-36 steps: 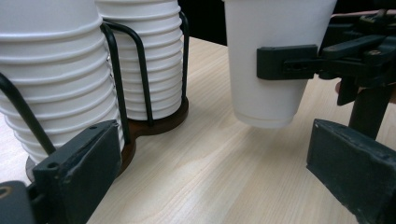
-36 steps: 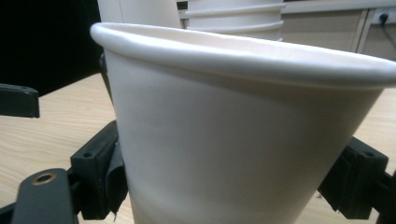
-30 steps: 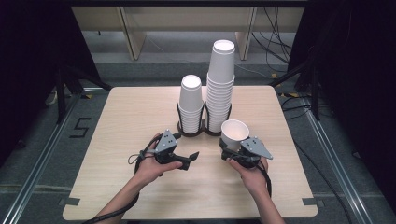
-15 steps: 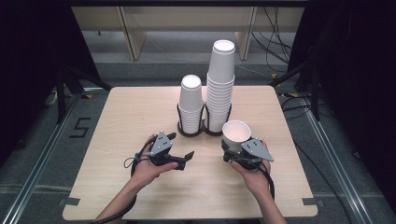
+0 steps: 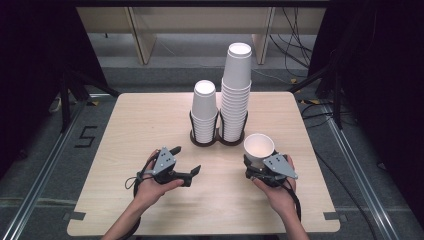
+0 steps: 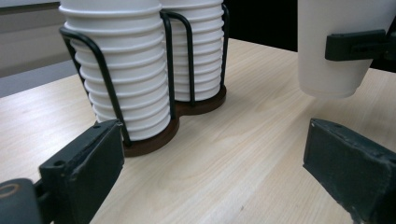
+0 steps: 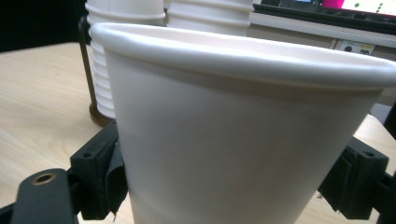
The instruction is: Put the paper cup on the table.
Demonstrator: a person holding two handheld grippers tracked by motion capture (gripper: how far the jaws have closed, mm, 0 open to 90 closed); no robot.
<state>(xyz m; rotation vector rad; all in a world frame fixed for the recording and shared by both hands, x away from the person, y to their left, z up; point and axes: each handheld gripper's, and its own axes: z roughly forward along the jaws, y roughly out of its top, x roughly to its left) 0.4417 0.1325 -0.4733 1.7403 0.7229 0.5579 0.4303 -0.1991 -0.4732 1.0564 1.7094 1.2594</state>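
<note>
Holder [image 5: 216, 141] near table [image 5: 125, 125] far edge with two nested white cup stacks [image 5: 235, 95], right hand-held gripper [image 5: 260, 167] clamping empty white cup [image 5: 258, 149] upright, left hand-held gripper [image 5: 186, 162] jaws wide, just been closing, nothing between.

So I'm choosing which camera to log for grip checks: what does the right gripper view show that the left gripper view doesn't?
Right gripper view alone: the paper cup up close with its rolled rim, the right gripper shut on its wall, and a screen edge behind.

Left gripper view alone: the left gripper with its fingers open and bare table between them, the cup's bottom hanging above the wood, and the wire holder's dark base.

Both: the held cup, the two cup stacks and the wooden tabletop.
</note>
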